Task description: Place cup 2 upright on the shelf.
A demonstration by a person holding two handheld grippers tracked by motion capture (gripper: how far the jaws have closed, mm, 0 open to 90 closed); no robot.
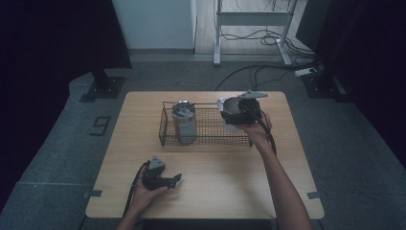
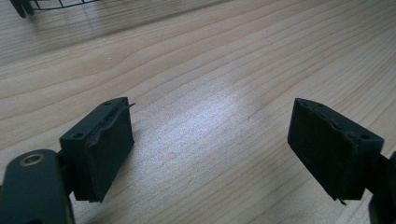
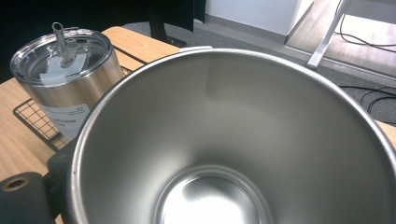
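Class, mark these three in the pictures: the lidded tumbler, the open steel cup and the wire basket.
lidded tumbler (image 3: 70,88): right gripper view, steel side wall.
open steel cup (image 3: 243,126): right gripper view, inner wall.
wire basket (image 1: 210,127): high view, bare mesh floor.

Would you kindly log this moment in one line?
left tongs: open, empty, over table | right tongs: hold open steel cup at basket | lidded tumbler: in basket
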